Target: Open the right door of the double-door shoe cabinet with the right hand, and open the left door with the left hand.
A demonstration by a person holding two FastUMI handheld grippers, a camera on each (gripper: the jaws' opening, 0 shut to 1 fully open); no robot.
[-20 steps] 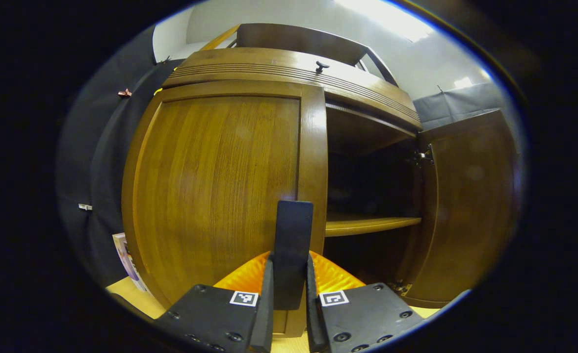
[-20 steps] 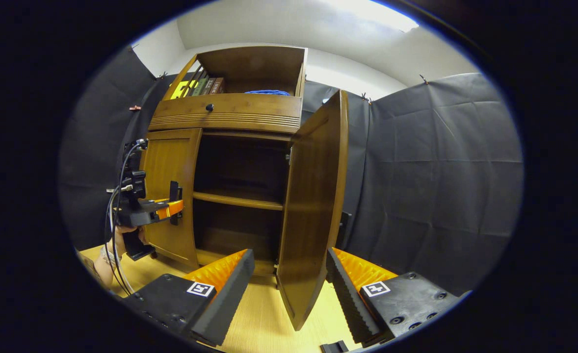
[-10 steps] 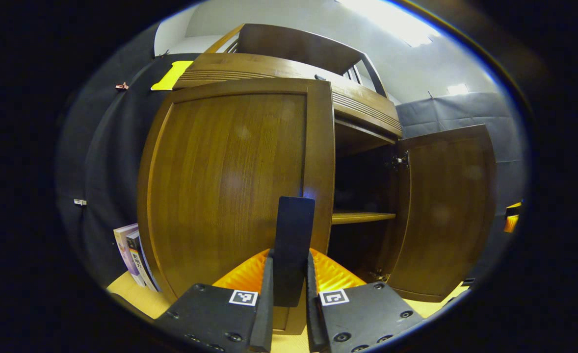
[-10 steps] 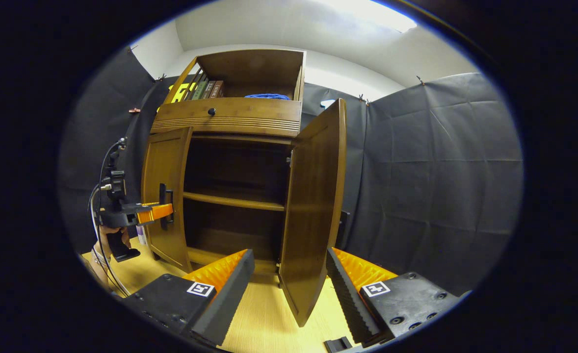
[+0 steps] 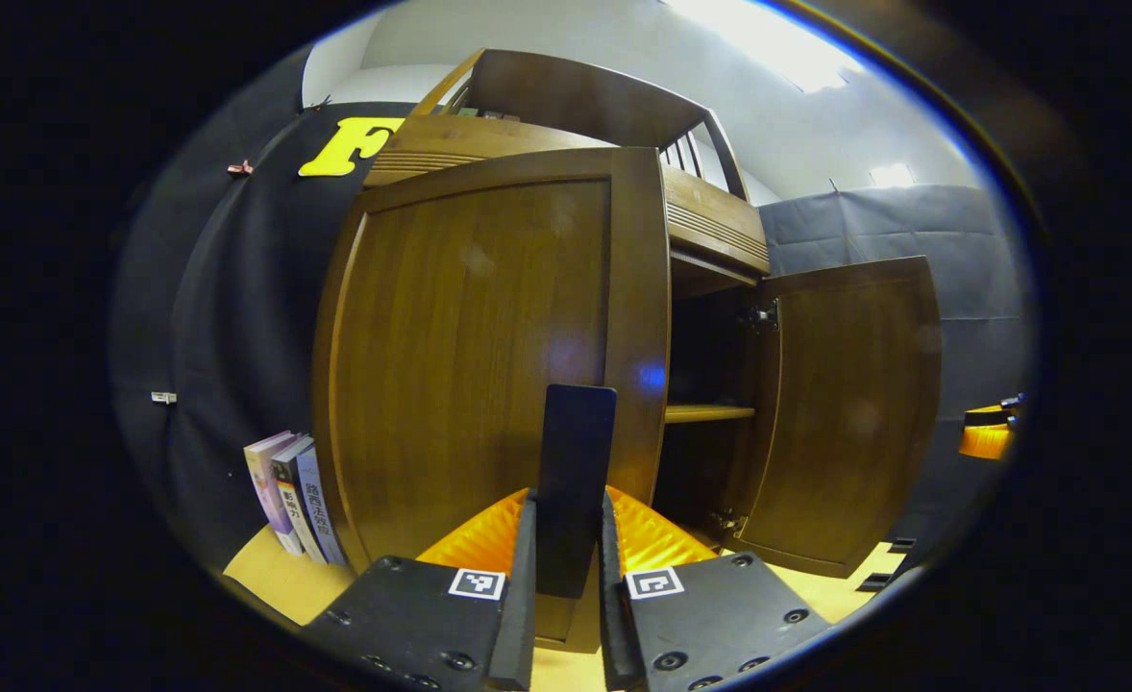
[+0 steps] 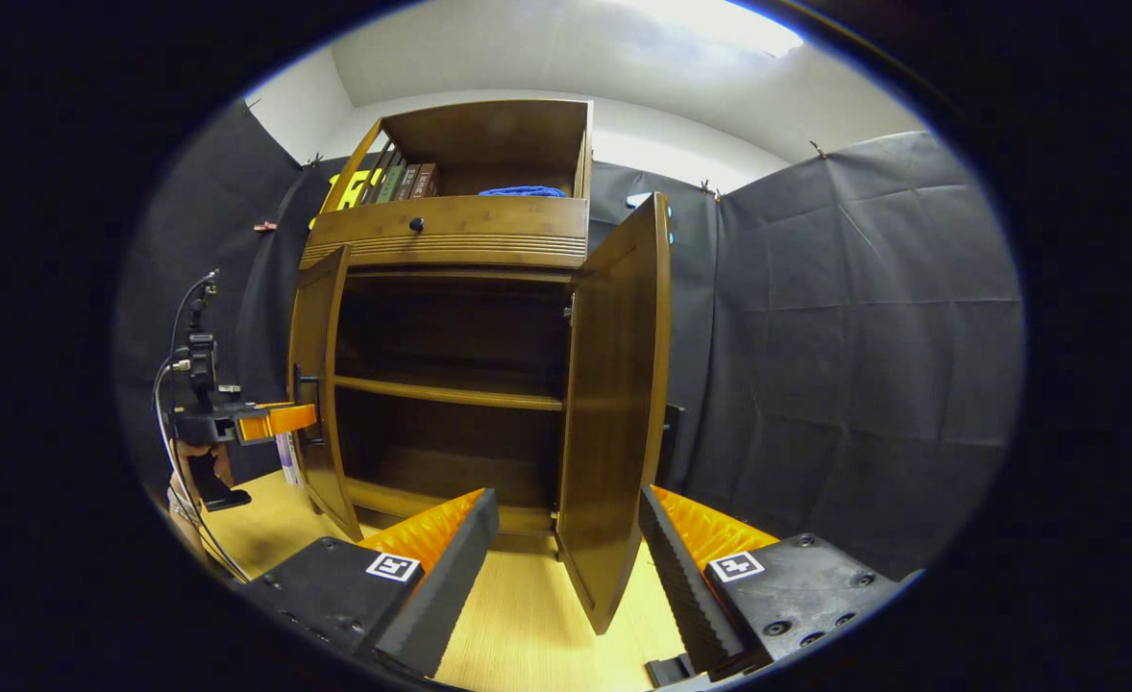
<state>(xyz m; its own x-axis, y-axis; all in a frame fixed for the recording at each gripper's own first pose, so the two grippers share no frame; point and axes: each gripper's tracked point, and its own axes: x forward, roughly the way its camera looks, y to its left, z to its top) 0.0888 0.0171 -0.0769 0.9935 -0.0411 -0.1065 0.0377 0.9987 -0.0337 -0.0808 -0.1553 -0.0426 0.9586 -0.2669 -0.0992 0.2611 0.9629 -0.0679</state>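
The wooden shoe cabinet (image 6: 451, 240) stands with both doors swung out. In the left gripper view, my left gripper (image 5: 568, 502) is shut on the black upright handle (image 5: 576, 432) of the left door (image 5: 479, 356), which is partly open. The right door (image 5: 845, 404) stands wide open beyond it. In the right gripper view, my right gripper (image 6: 566, 562) is open, its fingers (image 6: 451, 557) either side of the right door (image 6: 619, 384) and clear of it. Farther left there, the left gripper (image 6: 273, 421), held by a hand (image 6: 191, 476), grips the left door (image 6: 319, 384).
Inside the cabinet are a middle shelf (image 6: 451, 392) and dark space. Above are a drawer knob (image 6: 417, 225), books and a blue cloth (image 6: 523, 191). Books (image 5: 287, 490) stand on the wooden floor left of the cabinet. A small black piece (image 6: 672, 670) lies near my right gripper.
The left door has swung further outward with my left gripper on its handle, uncovering the books beside the cabinet. The right door stays open between my right gripper's open fingers.
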